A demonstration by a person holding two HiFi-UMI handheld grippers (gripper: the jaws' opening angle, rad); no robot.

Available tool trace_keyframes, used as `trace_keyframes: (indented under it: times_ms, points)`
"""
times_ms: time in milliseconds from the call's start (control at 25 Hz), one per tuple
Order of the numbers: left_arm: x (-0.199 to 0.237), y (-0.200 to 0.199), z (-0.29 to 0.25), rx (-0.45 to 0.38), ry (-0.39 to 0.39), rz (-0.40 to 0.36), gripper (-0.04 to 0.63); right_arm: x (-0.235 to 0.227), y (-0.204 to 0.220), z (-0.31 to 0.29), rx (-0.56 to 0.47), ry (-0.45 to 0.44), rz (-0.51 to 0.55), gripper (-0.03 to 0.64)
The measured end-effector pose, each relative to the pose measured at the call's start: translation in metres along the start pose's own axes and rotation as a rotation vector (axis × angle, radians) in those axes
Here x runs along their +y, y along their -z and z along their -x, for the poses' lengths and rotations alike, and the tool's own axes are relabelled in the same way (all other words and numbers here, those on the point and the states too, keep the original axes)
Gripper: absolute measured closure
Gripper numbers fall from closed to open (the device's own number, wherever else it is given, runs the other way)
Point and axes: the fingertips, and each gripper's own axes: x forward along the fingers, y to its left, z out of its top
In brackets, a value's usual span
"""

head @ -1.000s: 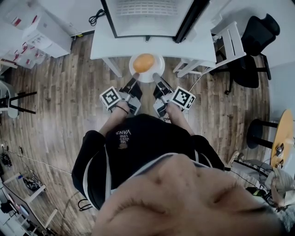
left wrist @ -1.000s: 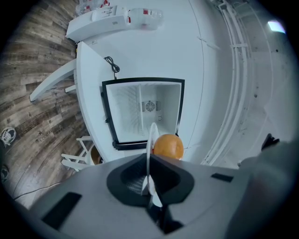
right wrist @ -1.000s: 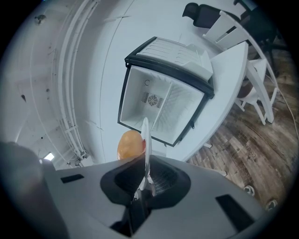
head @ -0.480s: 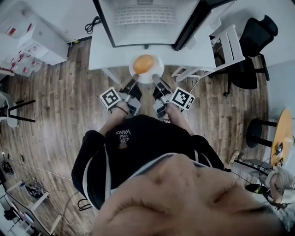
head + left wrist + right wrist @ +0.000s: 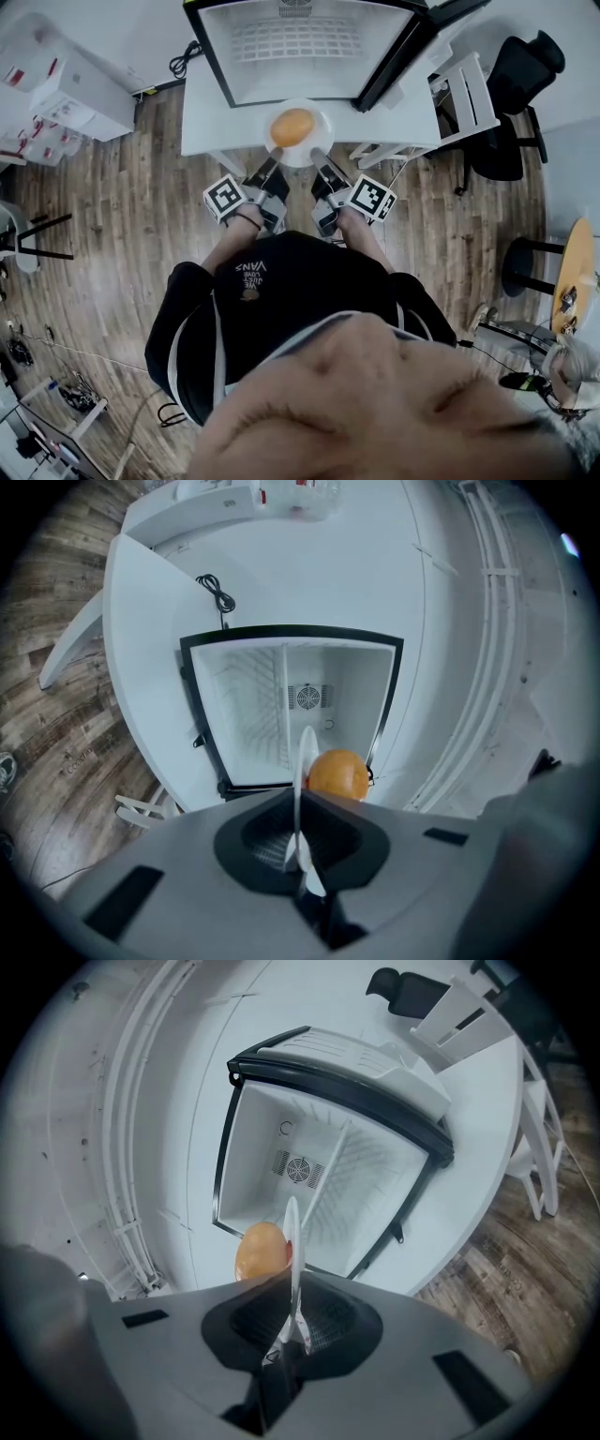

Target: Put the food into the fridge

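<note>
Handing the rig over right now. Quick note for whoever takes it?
Left claw: shut on the near rim of the white plate.
Right claw: shut on the same rim, beside the left.
Orange food sits on the plate, held just in front of the fridge.
Done: plate lifted, door open.
Left: set the plate inside, release both claws, probably shut the door.

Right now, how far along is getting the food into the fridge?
Done: the fridge stands open, its door swung aside. In hand: the left gripper and right gripper each pinch the plate rim, holding the food in front of the opening. Left: slide the plate in, let go, probably shut the door.
</note>
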Motion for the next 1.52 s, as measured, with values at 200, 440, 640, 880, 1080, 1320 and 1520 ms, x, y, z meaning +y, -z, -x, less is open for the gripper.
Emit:
trace_keyframes:
  times_ms: [200,440,640,880,1080,1320,1520]
  points:
    - [0.003,-0.018,-0.011,0.015,0.001,0.006,0.572,-0.002,-0.008,-0.018,-0.016,0.014,0.002,0.589]
    - [0.007,-0.037,-0.026,0.053,0.007,0.001,0.572,-0.004,-0.017,-0.038,-0.055,0.018,0.004,0.589]
    - [0.010,-0.049,-0.035,0.086,0.011,-0.002,0.572,-0.006,-0.022,-0.049,-0.084,0.029,0.002,0.589]
    - [0.015,-0.059,-0.041,0.103,0.009,0.006,0.572,-0.009,-0.024,-0.060,-0.103,0.039,-0.002,0.589]
    - [0.016,-0.060,-0.042,0.112,0.007,0.010,0.572,-0.014,-0.023,-0.059,-0.104,0.070,-0.006,0.589]
    - [0.017,-0.061,-0.047,0.113,0.006,0.013,0.572,-0.011,-0.028,-0.063,-0.110,0.048,-0.006,0.589]
    - [0.019,-0.061,-0.055,0.105,0.001,0.025,0.571,-0.017,-0.036,-0.064,-0.098,0.055,-0.010,0.589]
